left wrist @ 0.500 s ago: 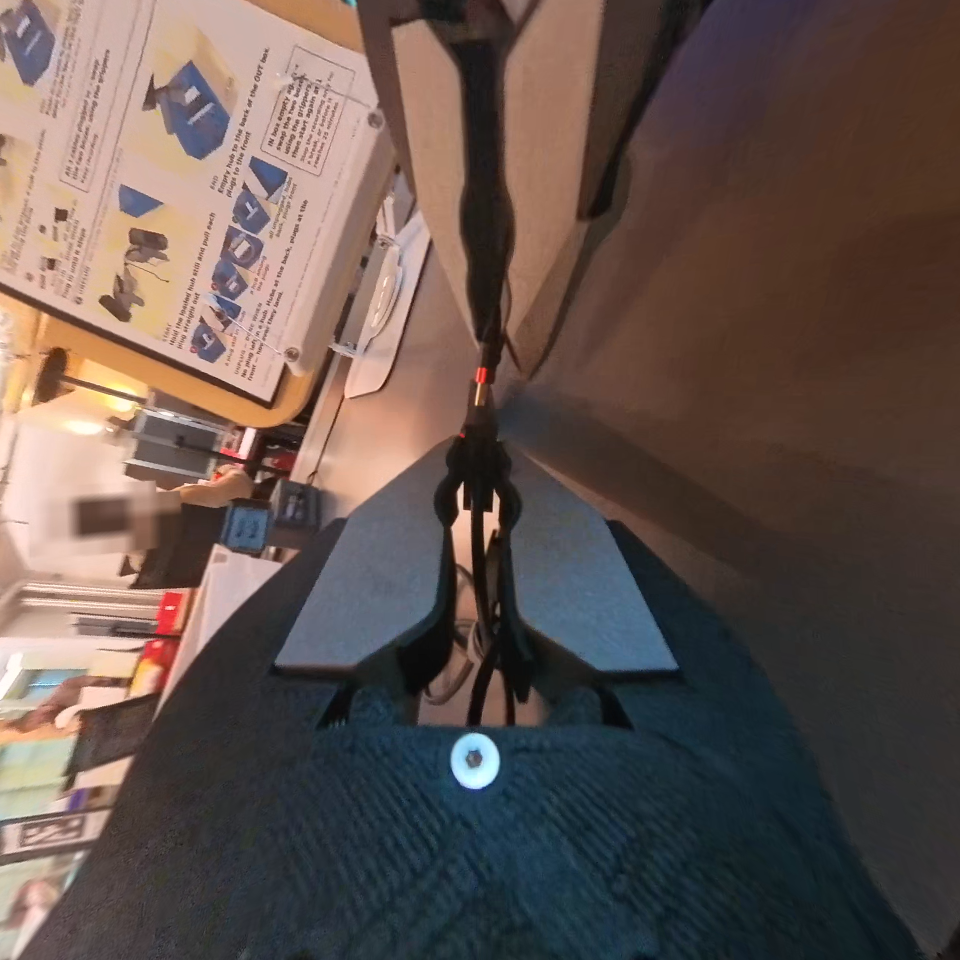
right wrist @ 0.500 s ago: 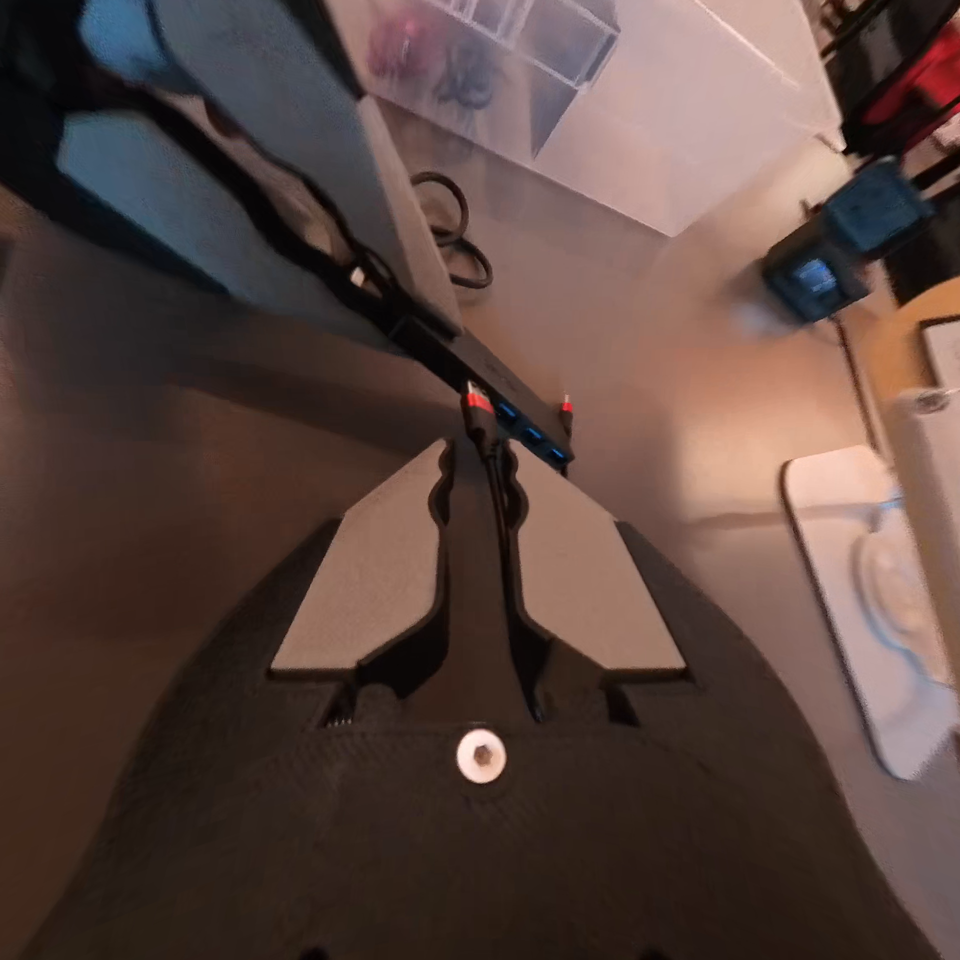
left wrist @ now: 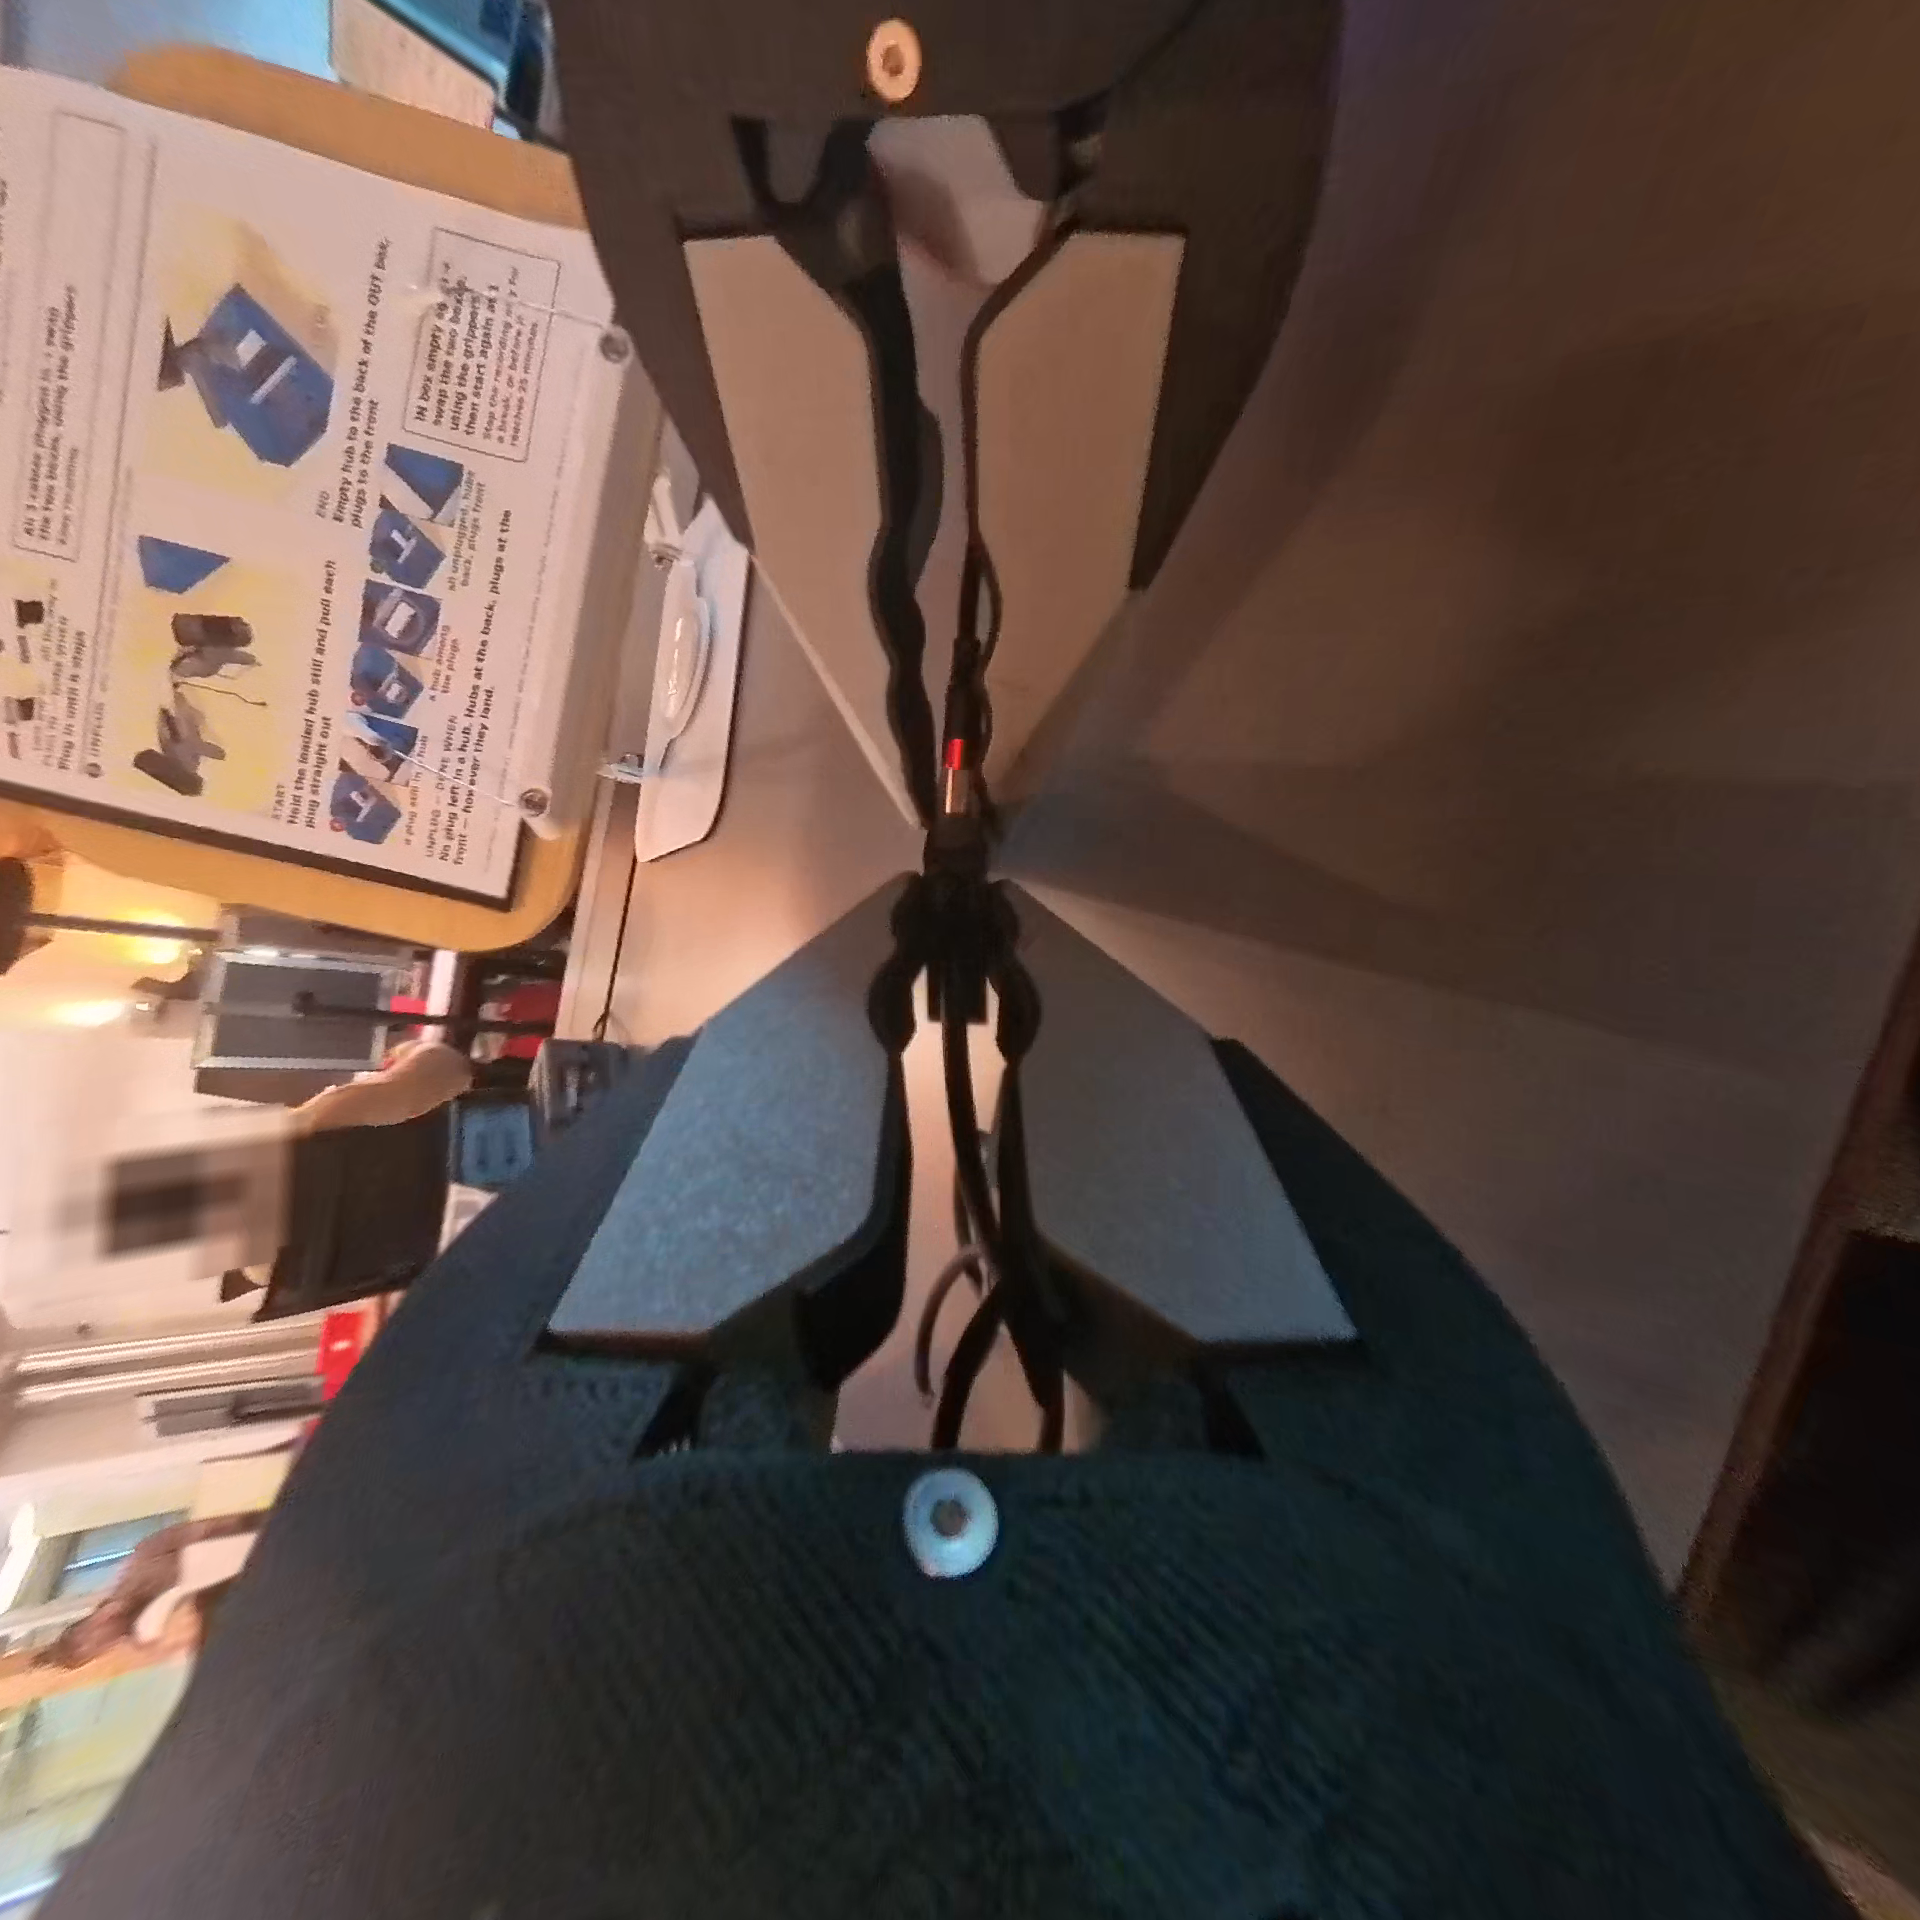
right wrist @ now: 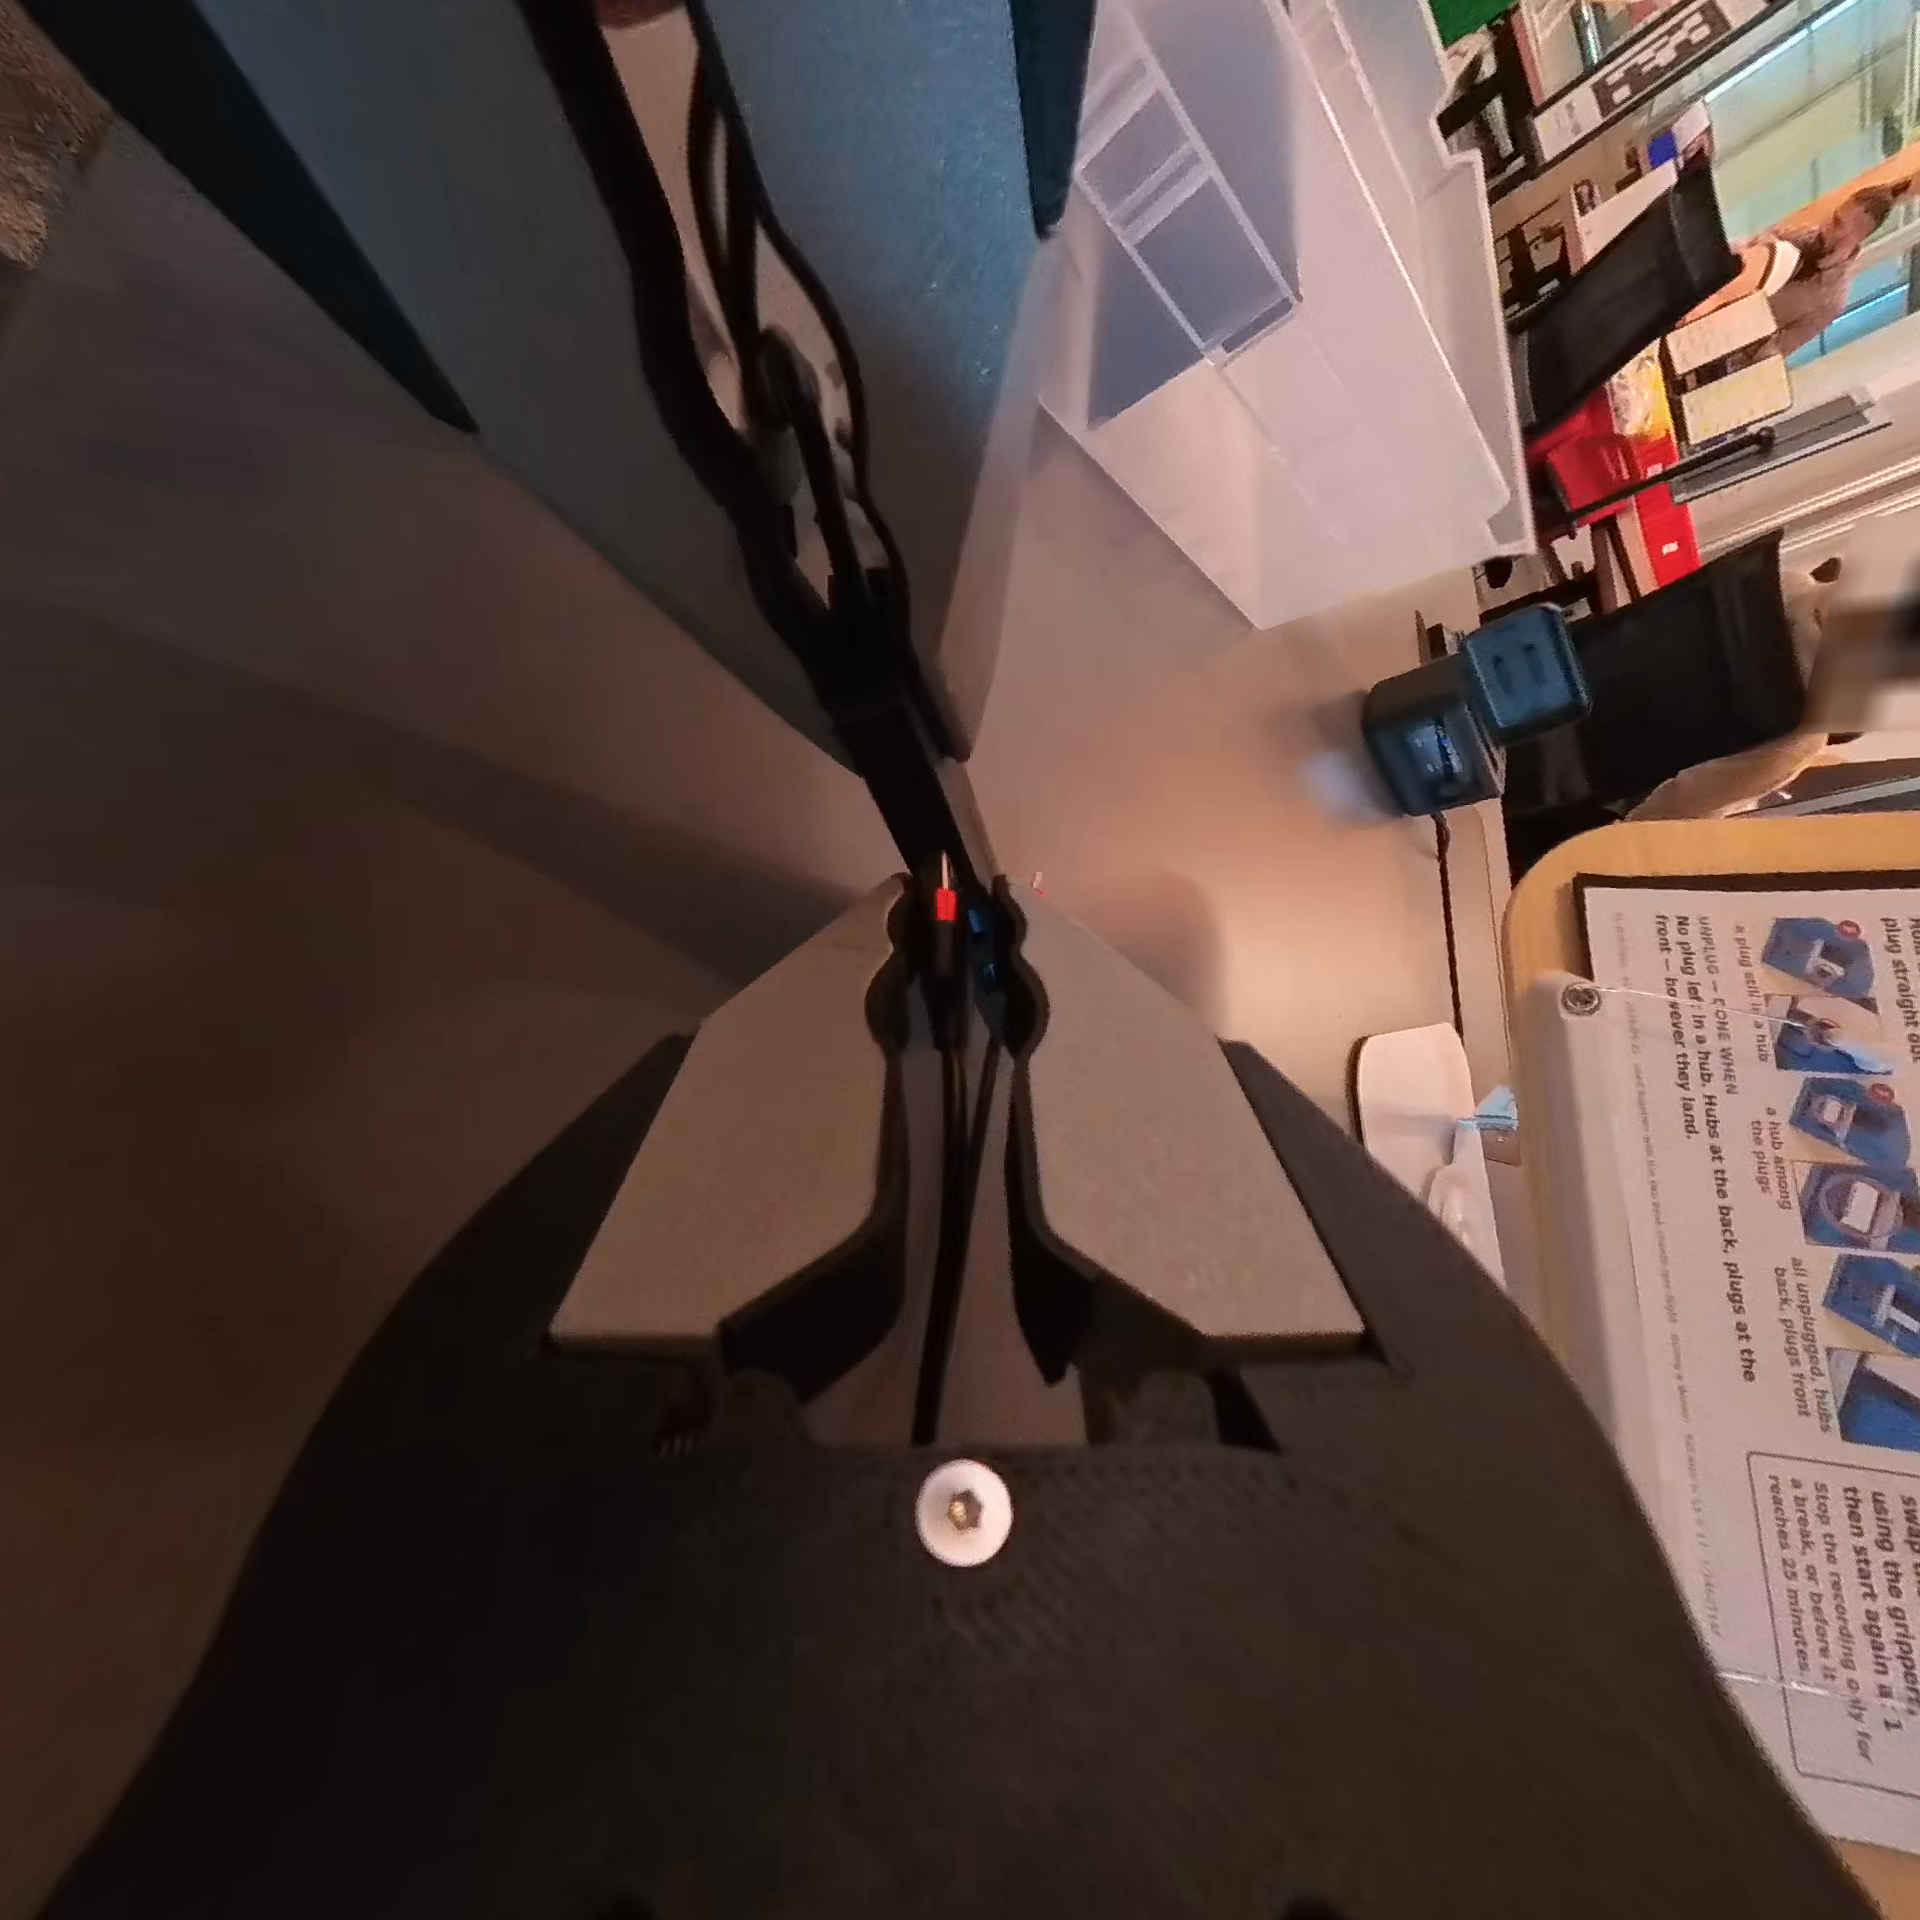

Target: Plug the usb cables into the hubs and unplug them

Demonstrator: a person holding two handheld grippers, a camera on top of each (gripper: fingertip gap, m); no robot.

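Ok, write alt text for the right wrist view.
The right gripper pinches a red-collared USB plug at the black hub, which the left gripper holds opposite. A clear plastic bin sits behind.

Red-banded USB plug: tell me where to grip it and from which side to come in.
Grip the red-banded USB plug on its black body behind the red band, coming from the cable end, in line with the hub. Its metal tip faces the hub and must stay bare. The right gripper appears shut there.
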